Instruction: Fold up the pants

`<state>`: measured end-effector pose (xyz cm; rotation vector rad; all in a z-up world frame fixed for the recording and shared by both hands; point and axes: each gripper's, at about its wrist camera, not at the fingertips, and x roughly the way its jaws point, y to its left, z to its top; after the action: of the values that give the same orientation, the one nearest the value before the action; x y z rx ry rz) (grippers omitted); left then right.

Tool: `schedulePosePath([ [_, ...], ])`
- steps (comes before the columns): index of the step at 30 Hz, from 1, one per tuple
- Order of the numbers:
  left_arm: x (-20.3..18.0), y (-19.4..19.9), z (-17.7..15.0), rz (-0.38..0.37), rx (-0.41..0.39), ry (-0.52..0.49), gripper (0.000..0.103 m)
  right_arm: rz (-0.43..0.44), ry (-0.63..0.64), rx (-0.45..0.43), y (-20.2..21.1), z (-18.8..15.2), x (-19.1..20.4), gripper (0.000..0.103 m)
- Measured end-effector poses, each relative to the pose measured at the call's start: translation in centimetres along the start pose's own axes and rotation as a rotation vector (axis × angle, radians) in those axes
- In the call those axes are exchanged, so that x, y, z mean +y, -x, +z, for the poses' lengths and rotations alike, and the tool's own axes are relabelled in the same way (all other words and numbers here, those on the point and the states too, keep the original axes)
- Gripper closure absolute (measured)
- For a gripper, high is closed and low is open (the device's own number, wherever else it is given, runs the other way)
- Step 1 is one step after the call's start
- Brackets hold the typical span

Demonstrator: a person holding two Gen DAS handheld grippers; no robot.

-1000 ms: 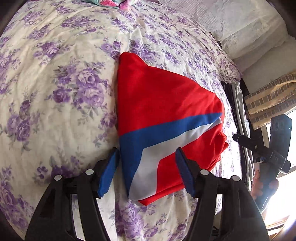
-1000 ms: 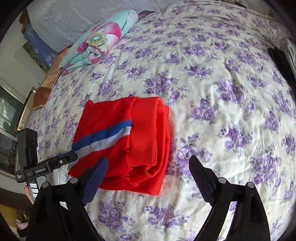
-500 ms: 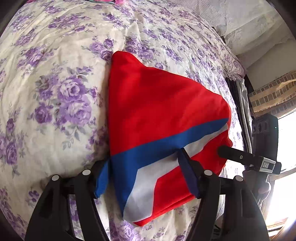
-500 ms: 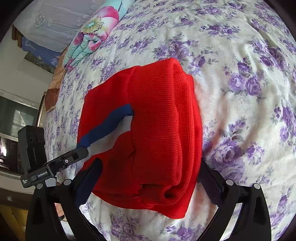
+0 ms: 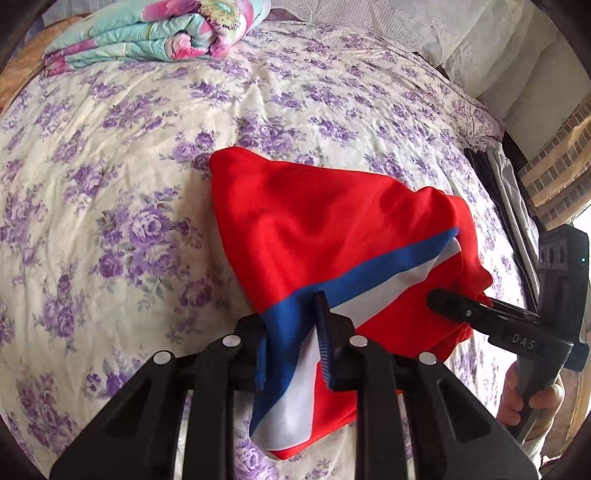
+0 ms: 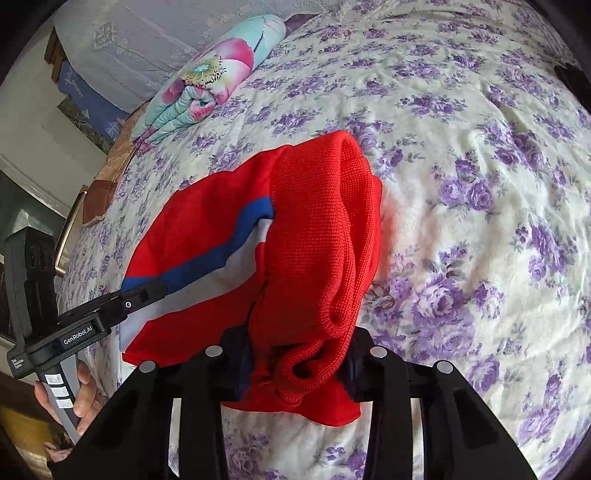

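The folded red pants (image 5: 332,229) with a blue and white stripe lie on the floral bedspread (image 5: 110,184). My left gripper (image 5: 291,347) is shut on the near striped corner of the pants, which is bunched between its pads. My right gripper (image 6: 295,369) is shut on the thick red knit end of the pants (image 6: 317,240) at the opposite side. The near edge of the pants is raised off the bed between the two grippers. The right gripper also shows in the left wrist view (image 5: 443,301), and the left one in the right wrist view (image 6: 147,291).
A folded teal and pink flowered quilt (image 5: 155,33) lies at the head of the bed, also in the right wrist view (image 6: 207,85). The bed's right edge with dark and grey cloth (image 5: 502,206) runs beside a brick-patterned wall. Purple-flowered sheet (image 6: 480,184) spreads to the right.
Both grippers moved in onto the pants and closed from open, the left on the striped corner, the right on the knit end. The near edge has lifted and bunched.
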<state>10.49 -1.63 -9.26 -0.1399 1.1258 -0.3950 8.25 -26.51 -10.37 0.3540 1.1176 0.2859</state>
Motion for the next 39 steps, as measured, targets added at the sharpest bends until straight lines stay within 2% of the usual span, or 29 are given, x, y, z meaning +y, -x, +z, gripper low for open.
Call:
schedulePosePath([
  [3, -0.8, 1.2, 0.5, 0.013, -0.016, -0.025, 0.088, 0.045, 0.013, -0.035, 1.8, 0.3, 0.9, 0.072],
  [6, -2.3, 3.2, 2.2, 0.013, -0.047, -0.076, 0.09, 0.051, 0.067, -0.071, 3.8, 1.4, 2.0, 0.072],
  [9, -4.3, 4.2, 6.0, 0.014, -0.051, -0.119, 0.09, 0.043, 0.072, -0.099, 5.1, 4.5, 1.9, 0.072],
  [11, -5.0, 3.8, 9.9, 0.005, -0.033, -0.111, 0.09, 0.038, 0.045, -0.113, 5.5, 8.1, 1.0, 0.072],
  [14, -6.5, 1.6, 17.0, 0.021, -0.038, -0.124, 0.09, -0.005, 0.013, -0.148, 5.1, 14.8, -0.4, 0.072],
  [19, -7.5, -4.9, 28.4, 0.031, -0.081, -0.132, 0.09, -0.168, 0.015, -0.192, 1.2, 25.4, -3.1, 0.072],
  [23, -6.3, -11.7, 34.2, 0.011, -0.045, -0.072, 0.09, -0.232, 0.026, -0.187, -3.7, 30.9, -5.9, 0.072],
  [26, -4.9, -16.3, 35.7, 0.006, 0.003, -0.054, 0.09, -0.213, -0.016, -0.153, -7.5, 33.0, -9.2, 0.072],
  [28, -3.9, -18.6, 35.6, -0.002, 0.016, -0.052, 0.09, -0.239, -0.041, -0.14, -9.6, 32.9, -10.8, 0.067],
  [29, -3.6, -19.2, 35.5, -0.008, 0.016, -0.061, 0.088, -0.234, -0.047, -0.142, -10.4, 32.7, -11.6, 0.059],
  [30, -3.4, -19.7, 35.3, -0.003, 0.013, -0.075, 0.082, -0.236, -0.05, -0.146, -10.8, 32.4, -12.1, 0.045],
  [32, -3.2, -19.9, 35.0, 0.048, 0.006, -0.108, 0.063, -0.288, -0.042, -0.16, -10.9, 31.9, -12.1, 0.029],
  [33, -3.0, -19.6, 35.0, 0.092, -0.005, -0.11, 0.043, -0.317, -0.031, -0.153, -10.5, 31.9, -11.9, 0.028],
  [35, -2.4, -17.8, 34.7, 0.115, -0.021, -0.091, 0.039, -0.381, -0.02, -0.142, -8.7, 32.0, -10.9, 0.028],
  [38, -2.2, -12.5, 33.3, 0.143, -0.08, -0.079, 0.038, -0.485, 0.009, -0.239, -2.8, 31.1, -7.7, 0.028],
  [39, -2.5, -10.4, 32.3, 0.154, -0.111, -0.084, 0.032, -0.499, 0.033, -0.281, -0.5, 30.2, -6.2, 0.024],
])
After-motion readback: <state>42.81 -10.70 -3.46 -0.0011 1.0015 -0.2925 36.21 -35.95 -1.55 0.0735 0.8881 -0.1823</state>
